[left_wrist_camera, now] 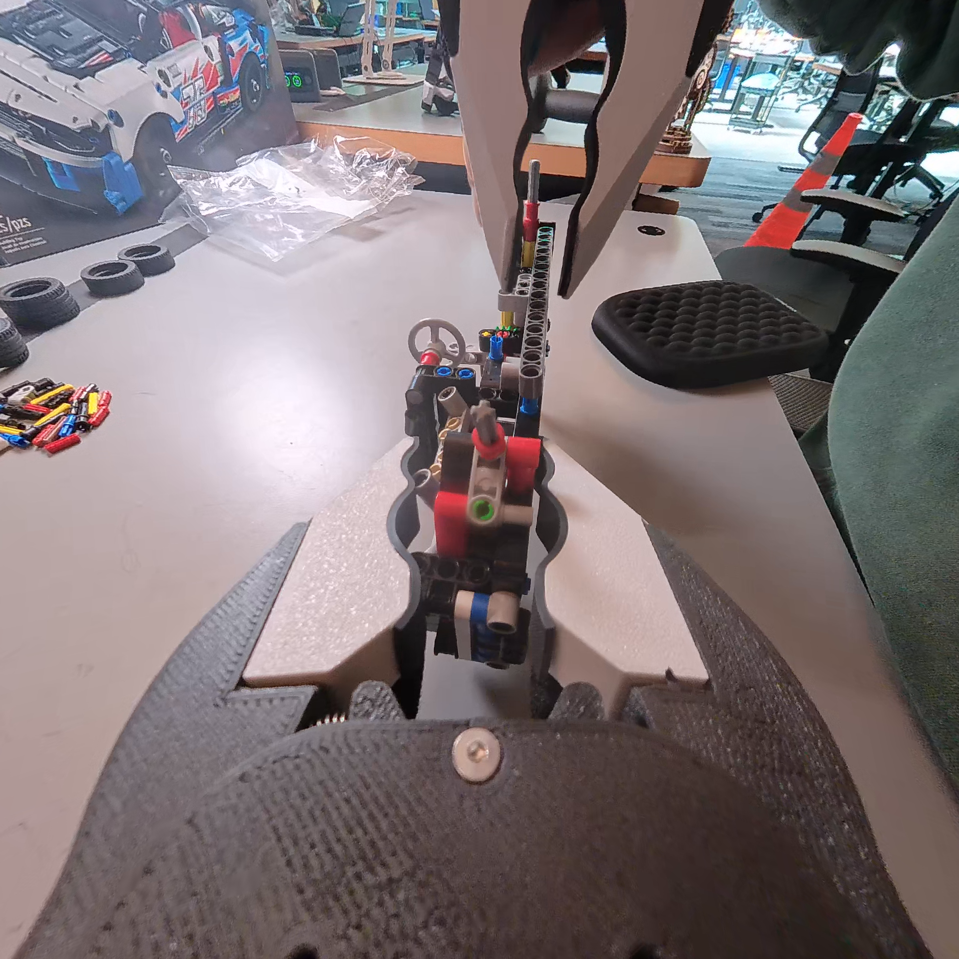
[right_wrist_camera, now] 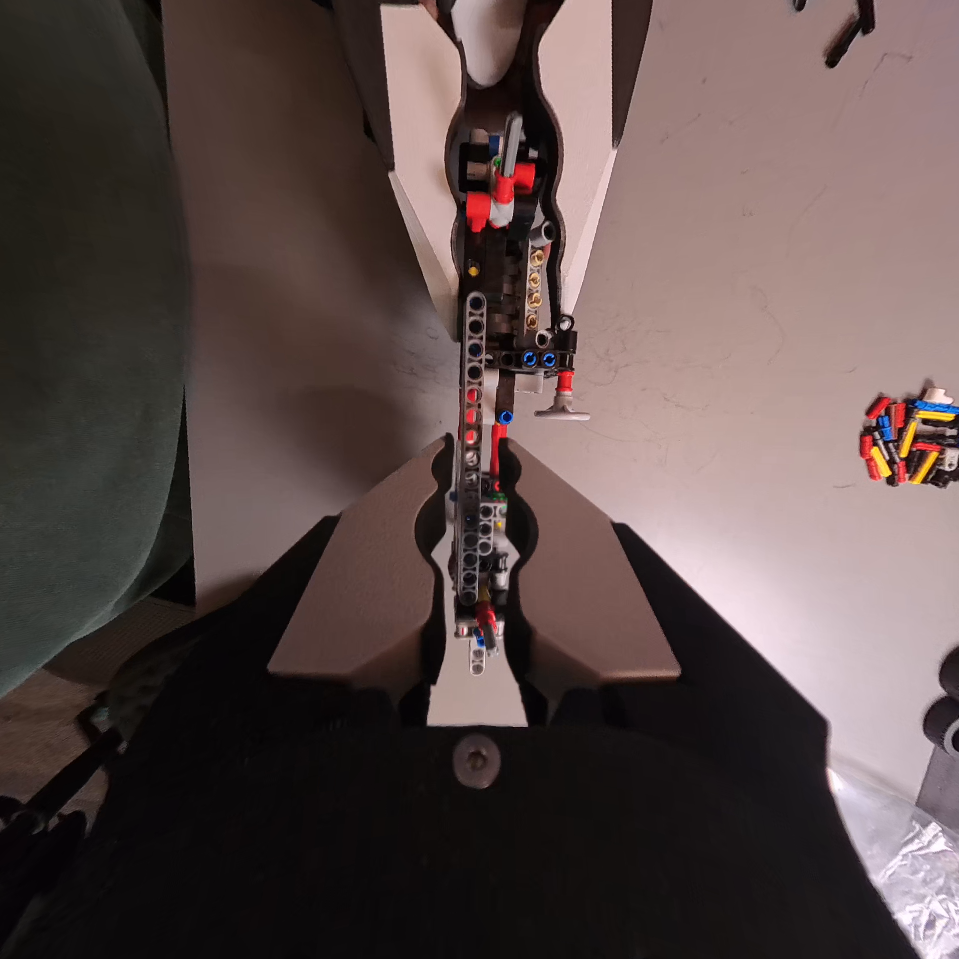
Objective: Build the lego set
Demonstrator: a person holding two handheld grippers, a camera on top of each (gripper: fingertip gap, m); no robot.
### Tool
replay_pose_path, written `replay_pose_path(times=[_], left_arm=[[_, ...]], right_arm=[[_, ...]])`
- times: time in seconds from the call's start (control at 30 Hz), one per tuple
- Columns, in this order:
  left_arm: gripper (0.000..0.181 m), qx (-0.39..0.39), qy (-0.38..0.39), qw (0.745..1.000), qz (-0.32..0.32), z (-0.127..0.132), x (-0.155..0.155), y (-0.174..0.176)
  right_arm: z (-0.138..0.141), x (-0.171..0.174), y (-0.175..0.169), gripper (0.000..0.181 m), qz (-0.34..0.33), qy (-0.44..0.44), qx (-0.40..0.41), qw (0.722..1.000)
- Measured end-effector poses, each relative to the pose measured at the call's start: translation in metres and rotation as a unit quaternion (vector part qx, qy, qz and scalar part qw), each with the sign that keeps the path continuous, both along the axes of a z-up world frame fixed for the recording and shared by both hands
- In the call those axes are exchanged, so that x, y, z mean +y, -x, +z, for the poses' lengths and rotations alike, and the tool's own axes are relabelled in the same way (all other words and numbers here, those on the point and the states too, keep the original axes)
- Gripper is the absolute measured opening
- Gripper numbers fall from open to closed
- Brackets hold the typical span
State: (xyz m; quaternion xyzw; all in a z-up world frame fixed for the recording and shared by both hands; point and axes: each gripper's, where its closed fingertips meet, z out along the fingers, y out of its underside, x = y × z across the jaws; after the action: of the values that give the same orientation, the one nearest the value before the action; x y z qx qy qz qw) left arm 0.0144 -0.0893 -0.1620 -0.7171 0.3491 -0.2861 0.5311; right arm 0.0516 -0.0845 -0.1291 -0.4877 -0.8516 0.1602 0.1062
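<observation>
A long, narrow lego chassis [left_wrist_camera: 534, 322] of black, grey and red technic parts, with a grey steering wheel [left_wrist_camera: 436, 337], is held above the table [left_wrist_camera: 207, 363]. My left gripper [left_wrist_camera: 477, 451] is shut on its near end, around the red and black block. My right gripper [left_wrist_camera: 536, 290] comes down from above and straddles the far end, by the long grey beam and the upright axle. In the right wrist view the right gripper [right_wrist_camera: 478, 442] is closed on the chassis [right_wrist_camera: 475, 363], with the left gripper [right_wrist_camera: 511, 311] opposite it.
A pile of loose coloured pins [left_wrist_camera: 52, 415] [right_wrist_camera: 913, 446] and several black tyres [left_wrist_camera: 111, 275] lie to the left. The set's box [left_wrist_camera: 129, 104] and a clear plastic bag [left_wrist_camera: 290, 192] are behind. A black chair armrest [left_wrist_camera: 711, 332] and a green sleeve [left_wrist_camera: 908, 467] are on the right. My right fingertips sit around 6 cm from my left ones.
</observation>
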Motion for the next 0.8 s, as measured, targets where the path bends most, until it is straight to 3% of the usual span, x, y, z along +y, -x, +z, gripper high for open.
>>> replay_pose_path(times=[0.23, 0.43, 0.8], left_arm=[[0.04, 0.004, -0.006, 1.0, -0.002, 0.0, -0.001, -0.001], [0.04, 0.007, -0.008, 1.0, -0.003, 0.0, -0.001, 0.0], [0.039, 0.007, -0.007, 1.0, -0.004, 0.0, -0.001, 0.0]], right_arm=[[0.006, -0.021, 0.033, 0.014, 0.027, 0.001, 0.064, 0.998], [0.003, -0.015, 0.04, 0.011, 0.015, 0.006, 0.068, 0.998], [-0.002, 0.03, 0.011, 0.012, 0.009, -0.061, 0.06, 0.996]])
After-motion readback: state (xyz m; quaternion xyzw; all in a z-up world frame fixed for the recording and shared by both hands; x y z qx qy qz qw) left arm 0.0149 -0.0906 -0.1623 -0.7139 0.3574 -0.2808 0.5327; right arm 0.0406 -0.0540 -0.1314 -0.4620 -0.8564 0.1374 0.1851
